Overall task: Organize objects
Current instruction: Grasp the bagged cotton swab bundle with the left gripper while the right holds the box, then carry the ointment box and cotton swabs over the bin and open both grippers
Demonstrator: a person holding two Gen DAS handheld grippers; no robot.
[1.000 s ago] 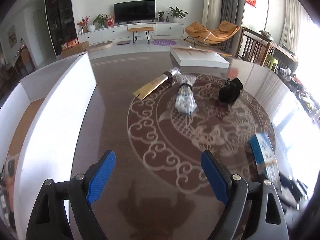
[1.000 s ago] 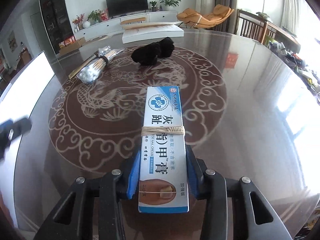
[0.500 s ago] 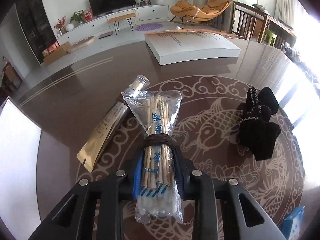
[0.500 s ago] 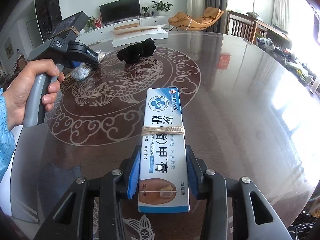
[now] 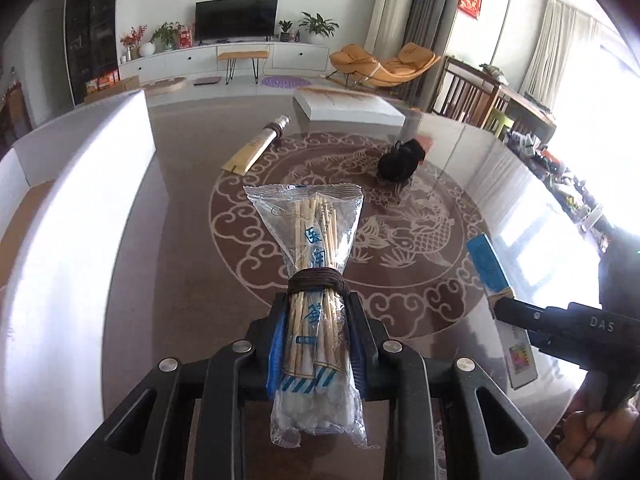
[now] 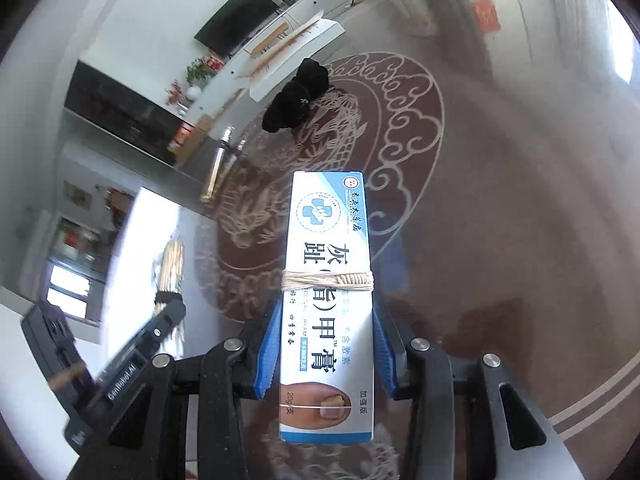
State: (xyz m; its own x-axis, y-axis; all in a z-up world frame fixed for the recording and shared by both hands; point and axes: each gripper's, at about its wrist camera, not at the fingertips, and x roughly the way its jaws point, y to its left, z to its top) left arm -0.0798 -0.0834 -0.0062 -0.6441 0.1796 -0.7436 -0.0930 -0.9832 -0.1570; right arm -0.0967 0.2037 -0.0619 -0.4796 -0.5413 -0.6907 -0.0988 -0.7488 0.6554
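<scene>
- Two grippers are loaded: your left gripper is clenched on the cotton swab pack, and your right gripper is clamped on the nail cream box.
- The swab pack runs lengthwise between the left gripper's blue pads, a dark band wound round it just ahead of them, its clear crimped end pointing away from you over the counter.
- The cotton tips bulge out behind the pads, toward the camera.
- The nail cream box lies along the right gripper's line, a pale rubber band wrapped round it just ahead of the pads, its far end reaching out over the patterned part of the counter.
- Ahead of the left gripper and a little to its left, a gold tube lies flat on the counter; ahead and to the right sits a black bundle, well apart from the tube.
- Farther ahead, at the counter's far edge, rests a flat white box.
- Close on the left gripper's left stands a white box wall.
- To the left gripper's right you can see the right gripper with its box, side on.
</scene>
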